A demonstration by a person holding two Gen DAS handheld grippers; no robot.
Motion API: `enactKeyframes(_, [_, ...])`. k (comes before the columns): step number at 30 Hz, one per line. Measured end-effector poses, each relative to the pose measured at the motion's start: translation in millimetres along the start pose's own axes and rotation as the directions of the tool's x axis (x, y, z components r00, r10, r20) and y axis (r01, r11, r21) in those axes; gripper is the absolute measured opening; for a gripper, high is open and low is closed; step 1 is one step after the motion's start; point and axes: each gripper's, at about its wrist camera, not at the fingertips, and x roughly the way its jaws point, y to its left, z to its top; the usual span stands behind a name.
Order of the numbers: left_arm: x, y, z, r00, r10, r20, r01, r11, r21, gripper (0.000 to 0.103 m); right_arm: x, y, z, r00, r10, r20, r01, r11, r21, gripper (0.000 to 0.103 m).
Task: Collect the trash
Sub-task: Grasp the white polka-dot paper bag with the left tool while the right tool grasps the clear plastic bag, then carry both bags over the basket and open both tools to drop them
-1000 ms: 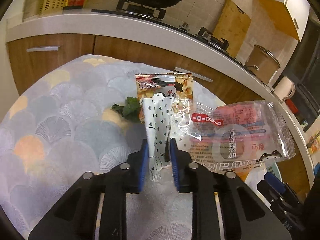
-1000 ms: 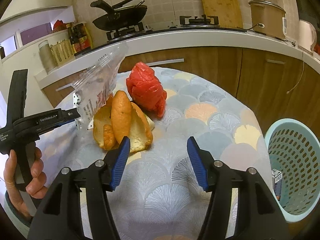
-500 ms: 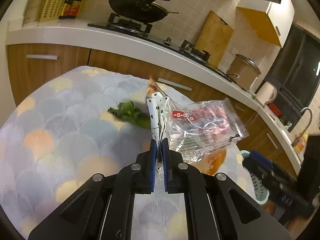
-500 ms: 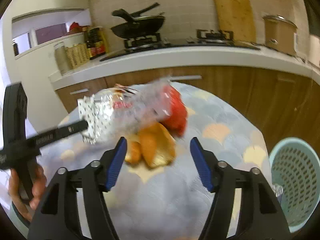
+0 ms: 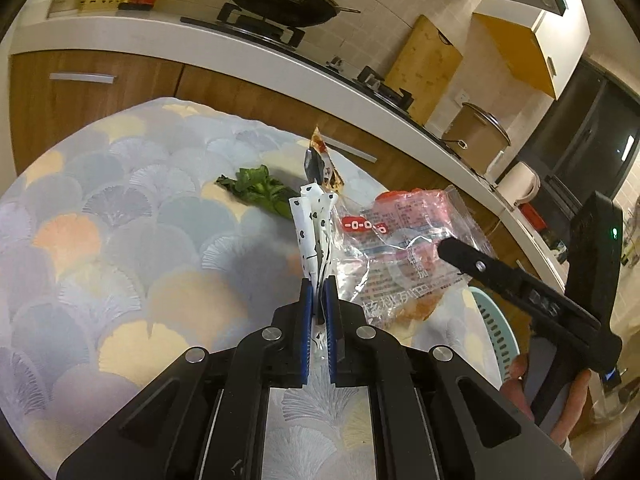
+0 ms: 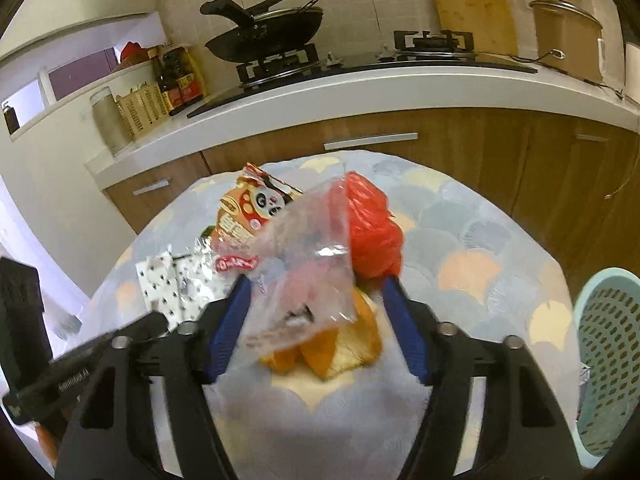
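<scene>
Left gripper (image 5: 318, 300) pinches the wrappers (image 5: 316, 224).
Right gripper (image 6: 316, 320) is closing; a clear bag (image 6: 308, 272) hangs between its jaws.

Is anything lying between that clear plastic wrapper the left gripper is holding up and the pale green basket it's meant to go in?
Yes: the right gripper sits in that gap, its jaws closing around the clear wrapper hanging from the left gripper. Under it lie orange peel and a red bag. Beyond those, bare tablecloth leads to the basket.
</scene>
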Motion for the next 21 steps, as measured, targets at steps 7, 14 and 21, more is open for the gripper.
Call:
enactKeyframes(7, [-1, 3, 0, 1.000, 0.010, 0.005, -0.010, 1.000, -0.018, 0.004, -32, 1, -14, 0.996, -0.009, 0.085, 0.009, 1.000, 0.003, 0.003])
enactKeyframes(14, [-10, -7, -3, 1.000, -0.001, 0.017, 0.001, 1.000, 0.003, 0.004, -81, -15, -20, 0.987, -0.014, 0.161, 0.008, 0.999, 0.037, 0.001])
enactKeyframes(21, [-33, -38, -4, 0.998, -0.049, 0.046, 0.047, 0.997, 0.055, 0.004, -123, -31, -24, 0.973, -0.054, 0.226, 0.042, 0.998, 0.056, 0.001])
